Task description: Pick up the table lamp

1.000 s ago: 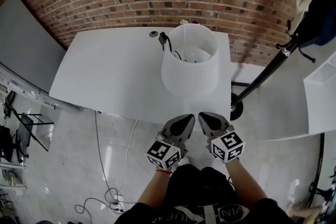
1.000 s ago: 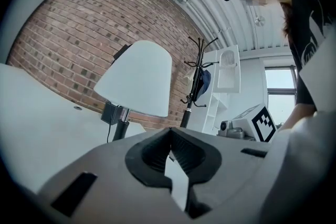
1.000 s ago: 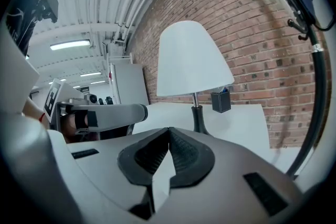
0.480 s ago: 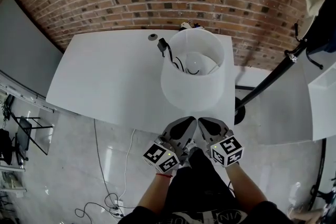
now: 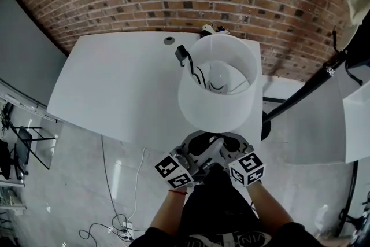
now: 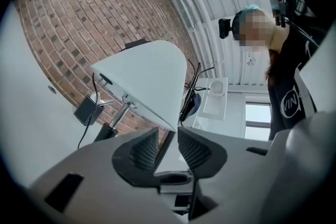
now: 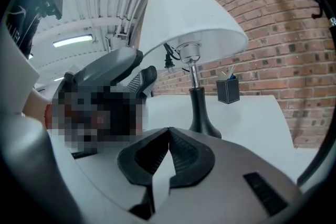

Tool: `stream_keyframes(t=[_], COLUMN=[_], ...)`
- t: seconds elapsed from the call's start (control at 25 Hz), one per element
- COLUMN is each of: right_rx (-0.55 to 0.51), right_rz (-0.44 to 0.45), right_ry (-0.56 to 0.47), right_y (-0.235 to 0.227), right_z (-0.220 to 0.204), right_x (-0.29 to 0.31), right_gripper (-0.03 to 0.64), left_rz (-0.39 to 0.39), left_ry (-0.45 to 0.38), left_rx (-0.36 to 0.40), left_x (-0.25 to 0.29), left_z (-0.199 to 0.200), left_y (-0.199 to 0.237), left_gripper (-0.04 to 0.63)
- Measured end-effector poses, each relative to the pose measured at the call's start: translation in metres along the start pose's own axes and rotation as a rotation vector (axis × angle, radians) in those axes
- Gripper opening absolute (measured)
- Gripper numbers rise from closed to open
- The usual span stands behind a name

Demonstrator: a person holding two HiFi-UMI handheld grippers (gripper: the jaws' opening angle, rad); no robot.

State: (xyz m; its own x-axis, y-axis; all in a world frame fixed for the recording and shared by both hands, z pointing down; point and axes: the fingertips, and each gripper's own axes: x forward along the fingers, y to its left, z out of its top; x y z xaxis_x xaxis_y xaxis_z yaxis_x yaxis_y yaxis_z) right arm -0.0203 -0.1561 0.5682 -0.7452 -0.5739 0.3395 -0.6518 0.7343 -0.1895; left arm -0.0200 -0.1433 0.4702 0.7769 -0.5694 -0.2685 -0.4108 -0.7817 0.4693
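The table lamp stands on the white table [image 5: 115,84], its white shade [image 5: 218,87] open at the top with the bulb inside. In the right gripper view its black base [image 7: 202,113] and chrome stem rise under the shade [image 7: 184,18]. Both grippers are at the table's near edge, just below the shade's near rim. My left gripper [image 5: 199,146] points slightly upward at the shade [image 6: 144,78]; in its own view the left gripper [image 6: 168,141] has its jaws a little apart with nothing pressed between them. My right gripper [image 5: 231,143] is shut and empty, and in its own view the right gripper [image 7: 168,139] points at the base.
A dark pen holder [image 7: 228,89] sits at the table's back by the brick wall. The lamp's cord carries a black plug block [image 6: 85,110]. A black coat-stand pole [image 5: 306,87] leans at the right beside another white table [image 5: 358,118]. Cables [image 5: 115,222] lie on the floor.
Both grippers have moved forward to the table's edge, under the shade's near rim. The left one has rolled. The lamp has not moved on the table.
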Motion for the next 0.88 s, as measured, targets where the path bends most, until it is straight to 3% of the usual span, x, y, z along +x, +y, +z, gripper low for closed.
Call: stream_keyframes(t=[0.24,0.88], right_rx=[0.013,0.012], right_rz=[-0.013,-0.024], right_ry=[0.007,-0.003], right_y=[-0.012,-0.028], right_z=[-0.005,0.003], right_x=[0.003,0.013], right_gripper=[0.003,0.003], left_rz=[-0.124,-0.315], left_ry=[-0.032,-0.186], left_rx=[-0.038,-0.168], left_x=[0.011,0.015], left_z=[0.007,0.038], left_y=[-0.006,-0.005], left_gripper=[0.095,0.094])
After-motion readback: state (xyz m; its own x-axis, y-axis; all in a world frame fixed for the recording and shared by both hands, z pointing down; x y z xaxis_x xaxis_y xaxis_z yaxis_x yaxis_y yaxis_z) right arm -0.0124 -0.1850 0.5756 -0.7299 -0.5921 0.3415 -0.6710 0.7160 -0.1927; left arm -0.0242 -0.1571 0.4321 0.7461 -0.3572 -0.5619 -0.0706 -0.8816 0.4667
